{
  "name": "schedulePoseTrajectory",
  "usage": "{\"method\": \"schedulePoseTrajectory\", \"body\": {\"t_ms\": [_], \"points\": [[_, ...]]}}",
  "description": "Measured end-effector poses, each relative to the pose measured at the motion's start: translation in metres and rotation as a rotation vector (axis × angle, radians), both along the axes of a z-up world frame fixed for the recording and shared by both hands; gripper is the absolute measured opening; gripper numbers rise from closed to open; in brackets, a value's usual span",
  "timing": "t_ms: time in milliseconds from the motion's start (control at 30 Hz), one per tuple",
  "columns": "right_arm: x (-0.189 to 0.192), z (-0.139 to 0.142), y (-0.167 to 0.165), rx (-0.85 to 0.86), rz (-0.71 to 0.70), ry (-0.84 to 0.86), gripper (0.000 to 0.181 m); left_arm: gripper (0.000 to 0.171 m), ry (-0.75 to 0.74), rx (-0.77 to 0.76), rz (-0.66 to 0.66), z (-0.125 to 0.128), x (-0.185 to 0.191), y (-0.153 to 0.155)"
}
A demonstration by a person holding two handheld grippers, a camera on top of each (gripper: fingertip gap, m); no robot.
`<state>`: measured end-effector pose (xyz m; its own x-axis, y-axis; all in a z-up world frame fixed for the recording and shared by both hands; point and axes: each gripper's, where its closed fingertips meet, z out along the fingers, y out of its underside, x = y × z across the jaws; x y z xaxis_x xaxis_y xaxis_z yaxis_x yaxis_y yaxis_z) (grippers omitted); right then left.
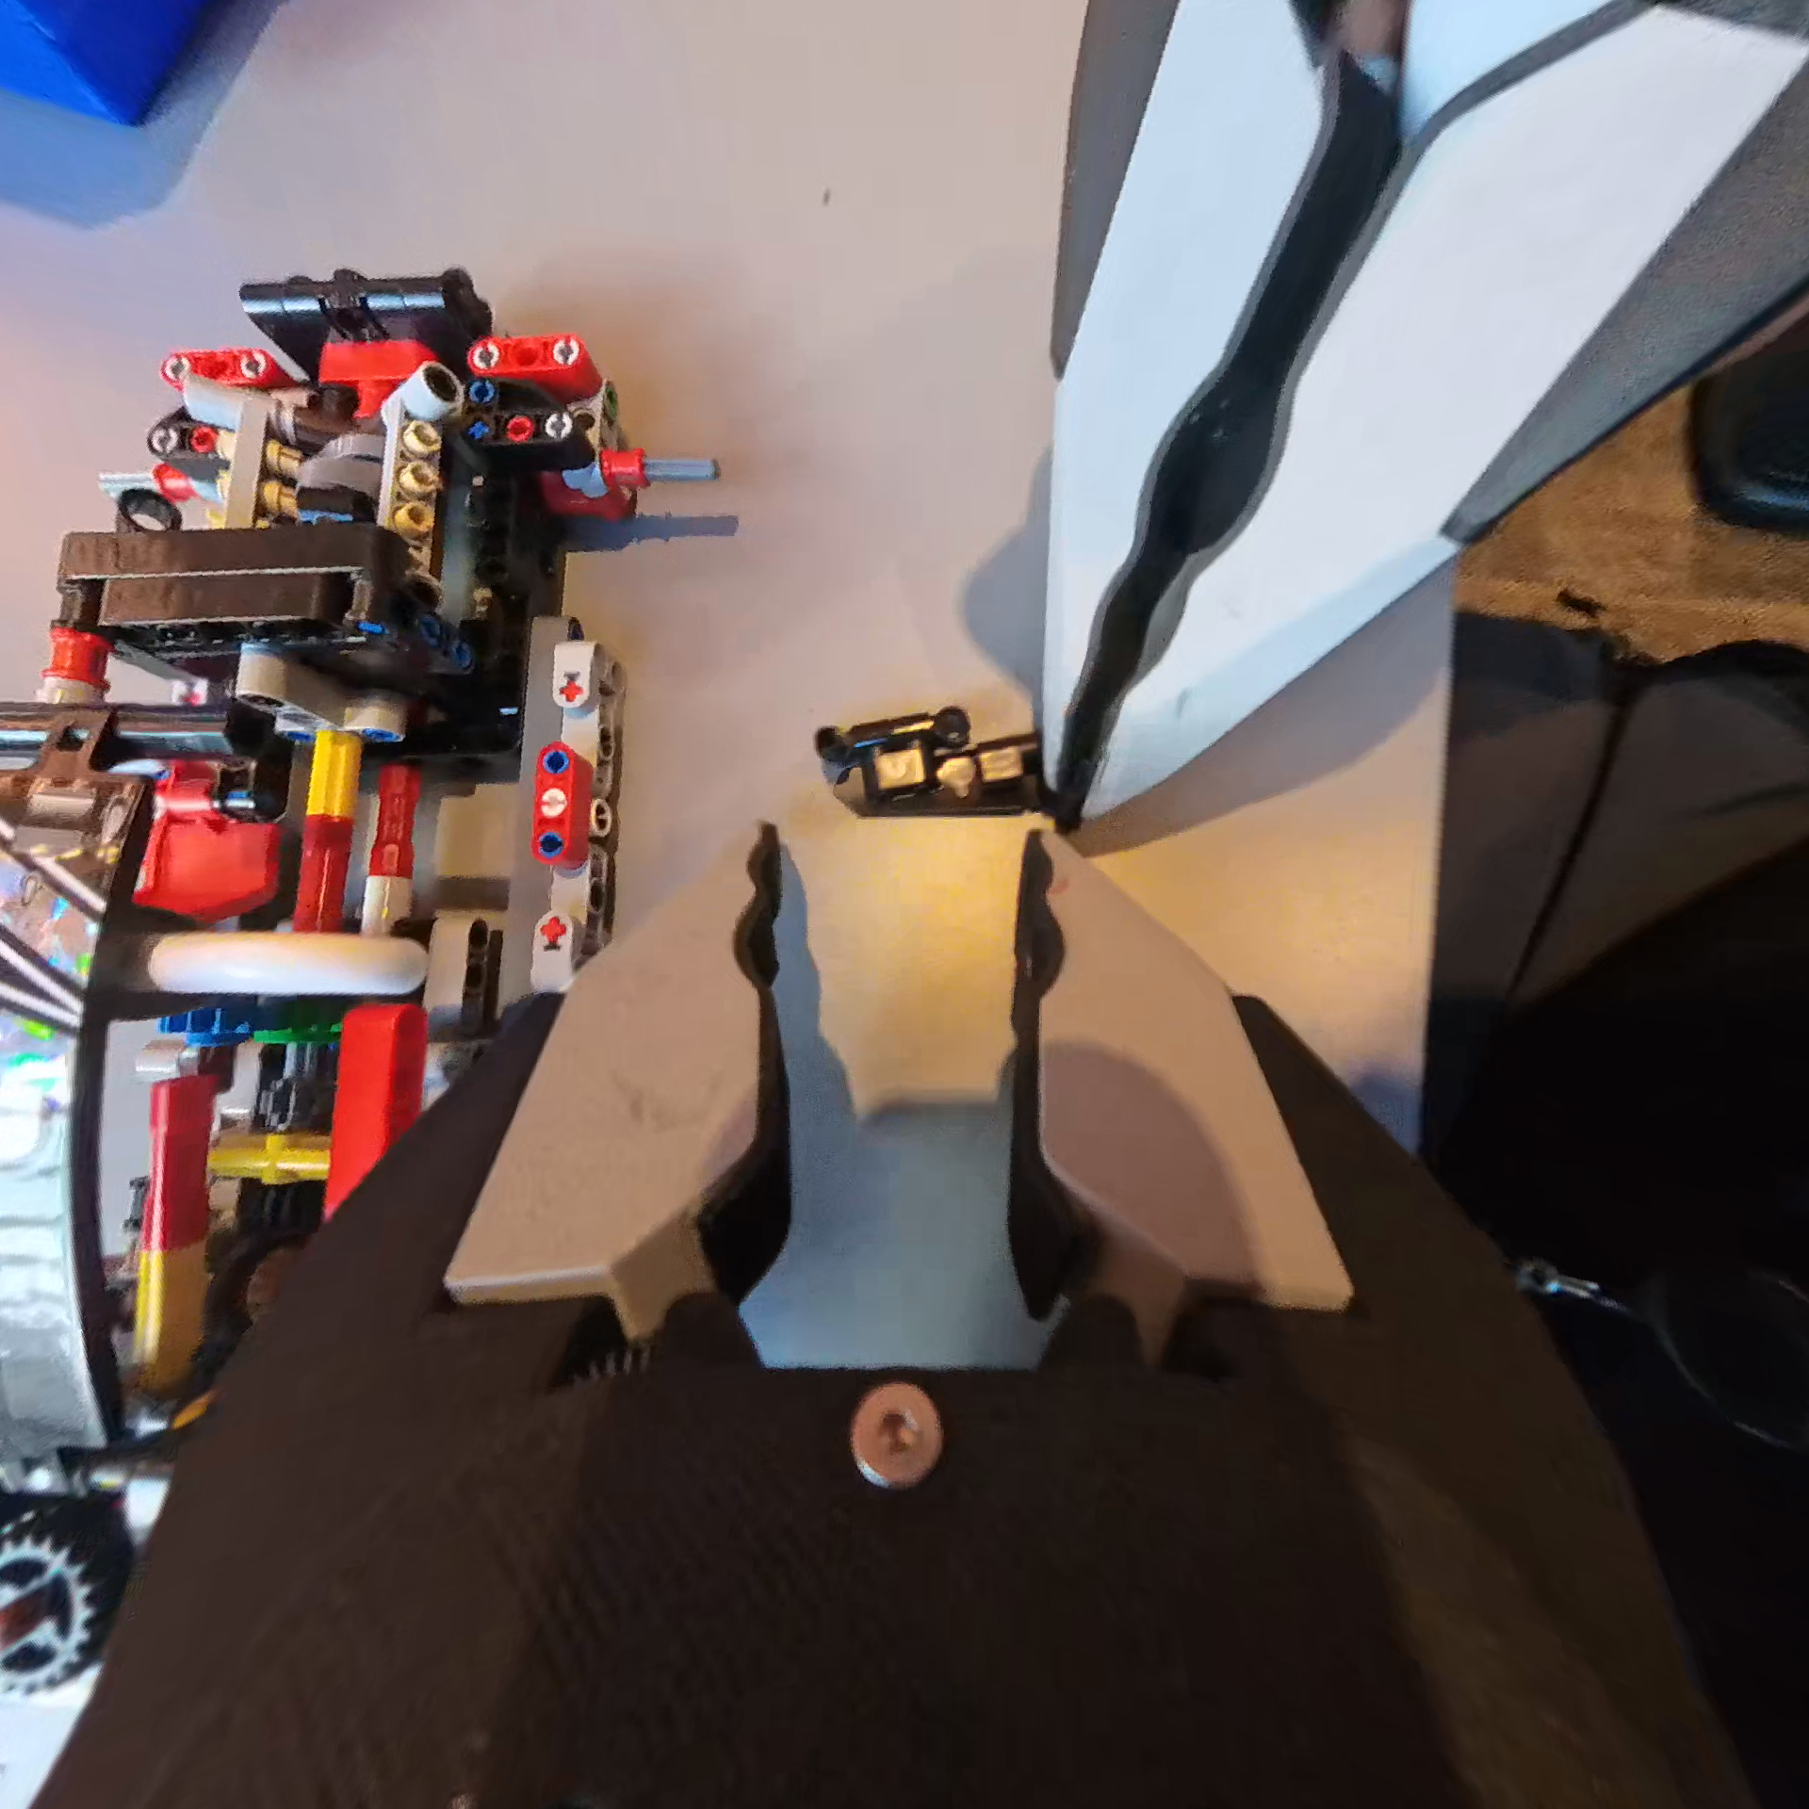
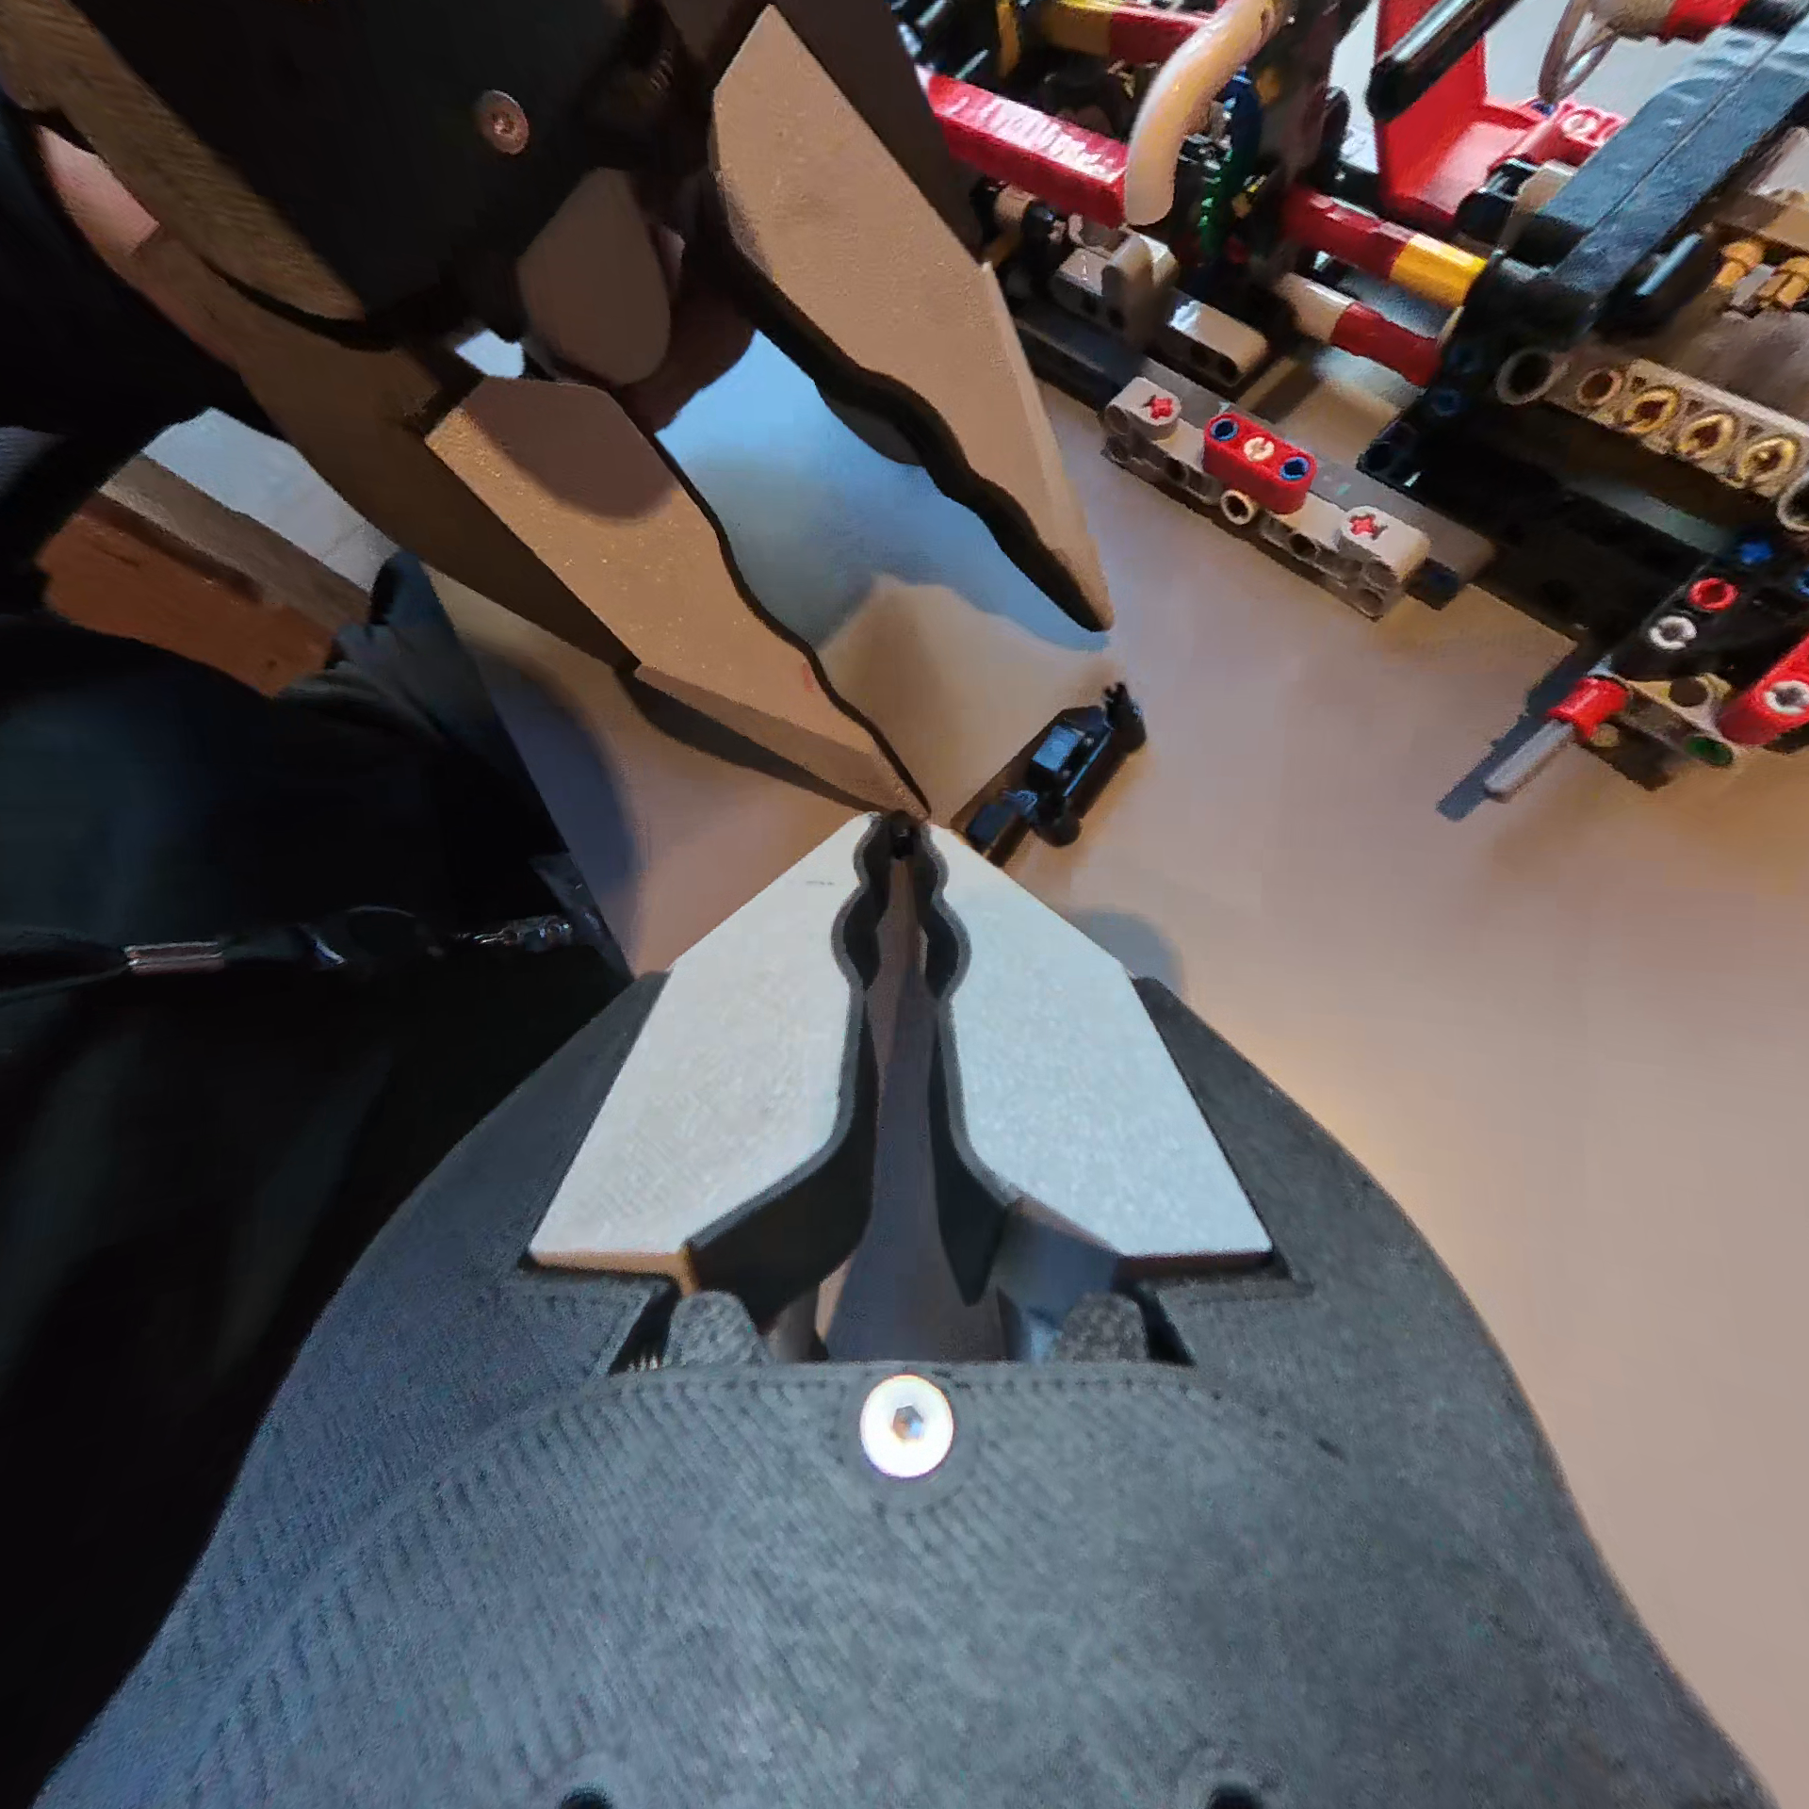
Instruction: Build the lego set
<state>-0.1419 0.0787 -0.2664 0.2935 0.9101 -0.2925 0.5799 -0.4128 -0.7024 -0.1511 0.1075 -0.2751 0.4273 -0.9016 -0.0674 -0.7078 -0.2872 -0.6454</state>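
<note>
A small black Lego assembly (image 1: 920, 773) lies on the pale table just ahead of my left gripper (image 1: 901, 850), which is open and empty, with its fingertips on either side of bare table. My right gripper (image 2: 901, 832) is shut, pinching a tiny black piece (image 2: 901, 844) at its tips, right beside the near end of the black assembly (image 2: 1057, 764). In the left wrist view the right gripper (image 1: 1065, 805) comes down from the upper right. In the right wrist view the open left gripper (image 2: 1003, 710) reaches in from the upper left. The large red, black and grey Lego model (image 1: 343, 636) stands to the left.
The model (image 2: 1468, 343) fills the upper right of the right wrist view, with a grey axle (image 2: 1527, 759) sticking out. A blue box (image 1: 69, 49) sits at the far left corner. The table edge (image 1: 1434, 881) runs close on the right. A toothed gear (image 1: 49, 1605) lies at the lower left. It is some 15 cm from my left tips to the toothed gear (image 1: 49, 1605).
</note>
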Motion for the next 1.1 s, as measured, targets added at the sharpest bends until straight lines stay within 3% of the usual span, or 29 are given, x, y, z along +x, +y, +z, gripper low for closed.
{"method": "schedulePoseTrajectory", "body": {"t_ms": [200, 433, 500, 567, 700, 933, 1100], "points": [[0.031, -0.007, 0.028, 0.106, -0.112, -0.132, 0.001, 0.050, 0.034, -0.020, -0.016, -0.001, -0.004, 0.000], [0.038, 0.010, 0.039, 0.014, -0.128, -0.003, 0.001, 0.048, 0.007, 0.070, -0.060, 0.010, 0.010, 0.013], [0.036, 0.011, 0.041, -0.042, -0.120, 0.034, 0.001, 0.038, 0.019, 0.077, -0.089, 0.007, 0.014, 0.017], [0.033, 0.014, 0.041, -0.097, -0.114, 0.079, 0.001, 0.018, 0.057, 0.048, -0.104, -0.001, 0.012, 0.018], [0.033, 0.014, 0.038, -0.136, -0.108, 0.101, 0.001, 0.016, 0.038, 0.012, -0.090, -0.001, 0.014, 0.017], [0.032, 0.010, 0.026, -0.025, -0.058, 0.012, 0.001, 0.020, 0.009, -0.026, -0.122, -0.001, 0.026, -0.008], [0.031, 0.010, 0.021, 0.106, -0.043, -0.059, 0.001, 0.027, -0.002, -0.017, -0.141, 0.002, 0.021, -0.009]]}}
